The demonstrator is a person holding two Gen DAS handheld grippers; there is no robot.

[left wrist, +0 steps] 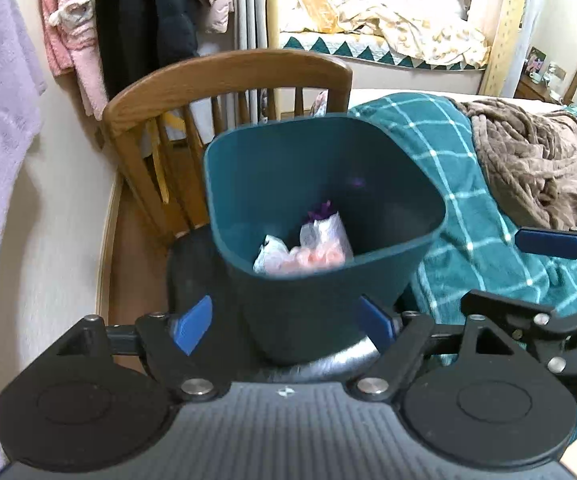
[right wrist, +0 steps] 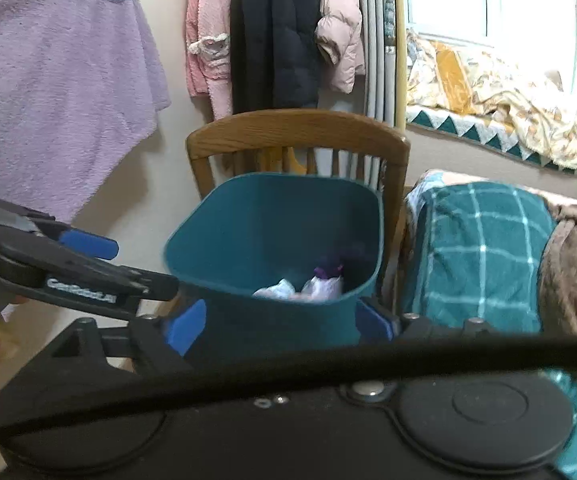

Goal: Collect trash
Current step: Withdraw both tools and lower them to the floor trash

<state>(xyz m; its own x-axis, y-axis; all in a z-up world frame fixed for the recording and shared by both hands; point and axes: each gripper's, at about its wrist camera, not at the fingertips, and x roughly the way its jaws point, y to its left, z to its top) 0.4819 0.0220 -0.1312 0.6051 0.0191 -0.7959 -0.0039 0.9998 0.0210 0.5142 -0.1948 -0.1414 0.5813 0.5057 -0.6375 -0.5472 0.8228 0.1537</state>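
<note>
A dark teal plastic trash bin (left wrist: 288, 184) stands on a dark chair seat, tilted a little toward me. Crumpled white, pink and purple wrappers (left wrist: 308, 248) lie in its bottom. My left gripper (left wrist: 284, 324) is open, its blue pads on either side of the bin's lower front; whether they touch it I cannot tell. In the right wrist view the bin (right wrist: 280, 224) and the wrappers (right wrist: 308, 286) show too. My right gripper (right wrist: 278, 322) is open with its pads flanking the bin's front wall. Each gripper also shows at the edge of the other's view.
A wooden chair back (left wrist: 224, 76) stands behind the bin. A bed with a teal checked blanket (left wrist: 468, 220) and a brown throw (left wrist: 536, 160) lies to the right. Clothes (right wrist: 272, 32) and a purple towel (right wrist: 56, 68) hang on the wall. A black cable (right wrist: 288, 372) crosses the right wrist view.
</note>
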